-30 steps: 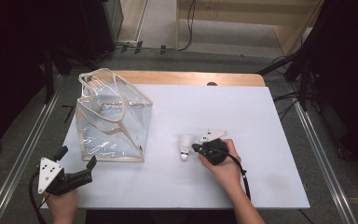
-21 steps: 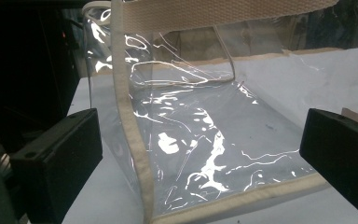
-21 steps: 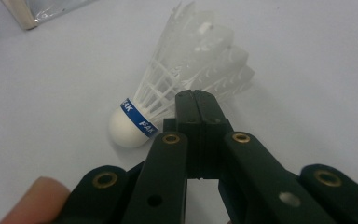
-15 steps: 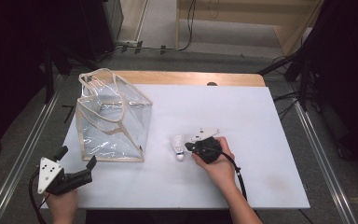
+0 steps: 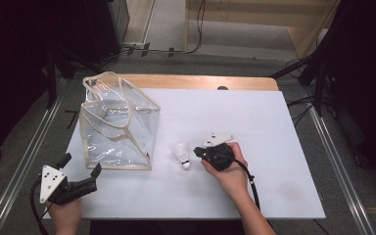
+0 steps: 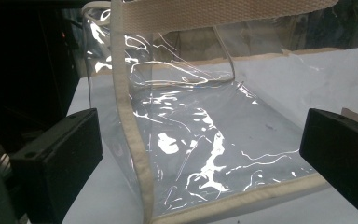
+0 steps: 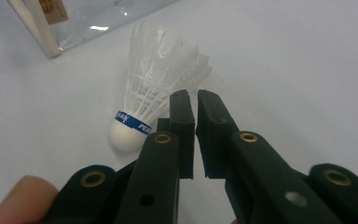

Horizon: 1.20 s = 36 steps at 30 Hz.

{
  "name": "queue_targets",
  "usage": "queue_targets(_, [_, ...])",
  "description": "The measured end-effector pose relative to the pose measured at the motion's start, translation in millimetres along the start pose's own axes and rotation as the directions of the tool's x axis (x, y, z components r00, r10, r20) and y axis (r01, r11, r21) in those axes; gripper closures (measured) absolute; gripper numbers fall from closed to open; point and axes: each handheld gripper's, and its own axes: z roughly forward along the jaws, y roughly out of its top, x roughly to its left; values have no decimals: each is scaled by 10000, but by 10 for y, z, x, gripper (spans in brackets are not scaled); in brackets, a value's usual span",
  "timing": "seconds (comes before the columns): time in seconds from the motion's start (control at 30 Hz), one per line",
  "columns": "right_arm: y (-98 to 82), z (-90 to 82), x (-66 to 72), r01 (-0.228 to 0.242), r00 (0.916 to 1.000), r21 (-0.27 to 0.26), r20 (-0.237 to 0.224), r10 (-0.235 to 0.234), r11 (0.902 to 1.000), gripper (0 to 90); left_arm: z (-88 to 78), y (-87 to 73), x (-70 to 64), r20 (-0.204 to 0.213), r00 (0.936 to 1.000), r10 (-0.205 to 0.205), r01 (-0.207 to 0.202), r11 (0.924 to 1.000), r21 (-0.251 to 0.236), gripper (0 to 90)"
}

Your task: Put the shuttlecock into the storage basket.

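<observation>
We start with the white table, and on it, out at about ten o'clock from centre, the clear plastic tote bag with cream webbing trim. It stands upright with its mouth open to the top, handles flopped over the rim. We look through its walls and see nothing in it; the left gripper view gives us bare glossy plastic and reflections.

So, as we judge it, the job of getting the shuttlecock into that bag is barely begun. The shuttlecock lies on its side on the table, just at three o'clock of the bag's near corner and apart from it, cork pointing toward us, feathers away.

Our right gripper sits right beside it at three o'clock. In the right gripper view the jaws are nearly pressed together, a thin slit between them that has just begun to widen, with nothing pinched; the shuttlecock lies just beyond and left of the tips.

Our left gripper waits at seven o'clock, off the table's near left corner, jaws spread wide and empty, facing the bag's near wall.

Left to do, we reckon: open up, grasp, lift, drop in.
</observation>
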Motion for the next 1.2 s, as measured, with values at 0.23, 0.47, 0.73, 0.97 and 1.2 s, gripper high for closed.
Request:
queue_targets(0.23, [54,-190,29,-341,9988,-578,340,361,9977,536,-1,0,-2,3,10000,13,-13,10000,22,0])
queue_targets(0.47, [104,-268,79,-569,9980,-603,247,585,9966,227,1,0,-5,-2,10000,16,-16,10000,16,0])
queue_targets(0.73, [125,-277,143,-1186,9925,-485,241,1199,9918,0,2,0,-6,-8,10000,10,-10,10000,12,0])
queue_targets(0.97, [110,-214,218,-1542,9880,-363,14,1543,9874,0,2,0,-5,-7,10000,5,-5,10000,11,0])
queue_targets(1.2, [80,-71,289,-1888,9820,-68,53,1889,9820,0,0,1,-2,4,10000,14,-14,10000,18,0])
